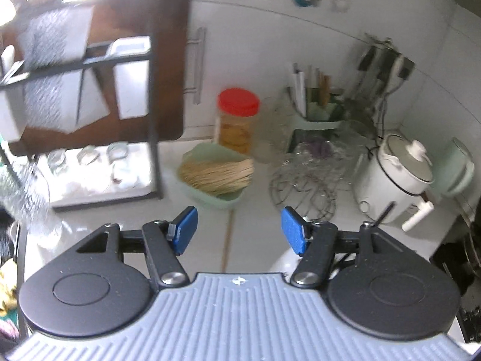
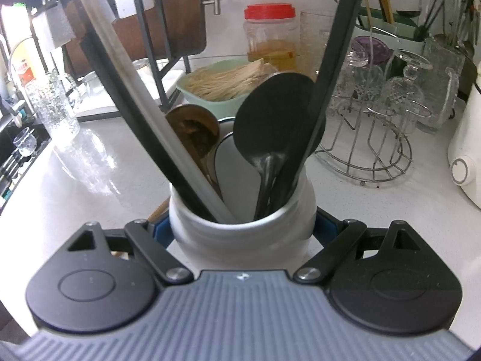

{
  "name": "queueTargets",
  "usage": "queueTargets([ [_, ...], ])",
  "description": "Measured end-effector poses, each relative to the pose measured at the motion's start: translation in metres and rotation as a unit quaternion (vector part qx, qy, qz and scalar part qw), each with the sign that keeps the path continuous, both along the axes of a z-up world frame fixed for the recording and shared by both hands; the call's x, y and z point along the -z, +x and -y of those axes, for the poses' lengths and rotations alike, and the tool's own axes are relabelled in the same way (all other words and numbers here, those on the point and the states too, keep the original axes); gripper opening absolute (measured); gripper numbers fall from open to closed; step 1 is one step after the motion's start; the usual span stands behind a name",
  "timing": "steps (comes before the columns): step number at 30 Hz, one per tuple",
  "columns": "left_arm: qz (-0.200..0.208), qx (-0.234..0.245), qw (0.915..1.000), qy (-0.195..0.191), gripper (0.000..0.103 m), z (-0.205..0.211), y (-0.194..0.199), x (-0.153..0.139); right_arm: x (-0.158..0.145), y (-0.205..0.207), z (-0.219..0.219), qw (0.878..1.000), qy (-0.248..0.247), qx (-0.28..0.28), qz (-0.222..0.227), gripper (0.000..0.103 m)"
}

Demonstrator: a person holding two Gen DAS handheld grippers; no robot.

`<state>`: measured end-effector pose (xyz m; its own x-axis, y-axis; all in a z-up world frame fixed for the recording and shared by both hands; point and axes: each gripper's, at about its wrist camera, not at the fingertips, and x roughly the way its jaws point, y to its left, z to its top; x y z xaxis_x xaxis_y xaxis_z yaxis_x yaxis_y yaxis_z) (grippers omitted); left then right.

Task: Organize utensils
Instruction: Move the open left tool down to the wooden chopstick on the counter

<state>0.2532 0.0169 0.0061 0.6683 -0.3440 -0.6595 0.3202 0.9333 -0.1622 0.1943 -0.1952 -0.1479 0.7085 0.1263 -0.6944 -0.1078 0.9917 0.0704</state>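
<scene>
We worked at a white worktop crowded with glassware and a dish rack. The white crock stood clamped between our right gripper's fingers, utensil handles leaning up toward eleven and one o'clock. Our left gripper faced bare worktop, fingers apart and empty; the right hand was plainly nearer the utensils.

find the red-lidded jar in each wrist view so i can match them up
Left wrist: the red-lidded jar stands centre frame, against the white wall.
Right wrist: upper centre, beyond the white utensil crock.
Shared landmark: the green tub of pale straw-like strands, directly in front of the jar.
</scene>
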Motion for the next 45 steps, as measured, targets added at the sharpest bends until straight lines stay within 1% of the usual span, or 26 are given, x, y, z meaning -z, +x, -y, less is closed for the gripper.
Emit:
queueTargets([
  [4,-0.011,-0.014,0.9996,0.021,0.068,-0.008,0.005,0.028,0.0,-0.003,0.004,1.0,0.0,0.02,-0.001,0.092],
  [8,-0.028,-0.012,0.9987,0.042,0.068,-0.009,0.018,0.067,-0.001,-0.004,0.005,1.0,-0.002,0.028,-0.005,0.092],
  [10,-0.034,-0.011,0.9977,0.057,0.068,-0.004,0.025,0.084,-0.001,-0.004,0.005,1.0,-0.003,0.03,-0.008,0.092],
  [12,-0.043,-0.004,0.997,0.064,0.068,0.001,0.033,0.098,-0.002,-0.005,0.006,1.0,-0.004,0.028,-0.011,0.092],
  [18,-0.067,0.003,0.9959,0.061,0.068,0.016,0.058,0.131,-0.004,-0.003,0.007,1.0,-0.007,0.014,-0.021,0.092],
  [20,-0.067,0.004,0.9959,0.06,0.068,0.023,0.067,0.141,-0.004,-0.003,0.007,1.0,-0.007,0.013,-0.022,0.092],
  [21,-0.067,0.005,0.9963,0.054,0.068,0.026,0.073,0.146,-0.004,-0.003,0.007,1.0,-0.007,0.013,-0.023,0.092],
  [23,-0.083,0.009,0.9957,0.042,0.067,0.033,0.086,0.16,-0.004,-0.002,0.008,1.0,-0.005,0.013,-0.026,0.092],
  [25,-0.083,0.004,0.9956,0.042,0.066,0.04,0.096,0.169,-0.004,-0.002,0.008,1.0,-0.009,0.013,-0.027,0.092],
  [27,-0.083,0.01,0.9954,0.048,0.06,0.048,0.102,0.177,-0.005,0.001,0.007,0.999,-0.01,0.017,-0.032,0.092],
  [29,-0.082,0.017,0.9954,0.047,0.053,0.054,0.107,0.185,-0.005,0.003,0.007,0.999,-0.008,0.018,-0.037,0.092],
  [30,-0.084,0.021,0.9952,0.046,0.051,0.057,0.11,0.188,-0.005,0.003,0.007,0.999,-0.009,0.017,-0.037,0.092],
  [32,-0.086,0.023,0.9951,0.045,0.04,0.06,0.115,0.192,-0.005,0.003,0.008,0.999,-0.006,0.018,-0.037,0.092],
  [35,-0.075,0.032,0.9951,0.056,0.033,0.067,0.122,0.197,-0.005,0.001,0.008,0.999,-0.006,0.019,-0.033,0.092],
  [37,-0.07,0.036,0.995,0.061,0.03,0.072,0.127,0.2,-0.004,0.0,0.008,0.999,-0.006,0.019,-0.029,0.092],
  [38,-0.069,0.039,0.9949,0.061,0.026,0.074,0.13,0.202,-0.004,-0.001,0.008,0.999,-0.007,0.018,-0.027,0.092],
  [42,-0.064,0.043,0.9947,0.069,0.024,0.082,0.14,0.206,-0.003,-0.004,0.008,1.0,-0.007,0.018,-0.021,0.092],
  [45,-0.057,0.04,0.993,0.096,0.023,0.089,0.146,0.211,-0.003,-0.007,0.007,1.0,-0.004,0.024,-0.017,0.092],
])
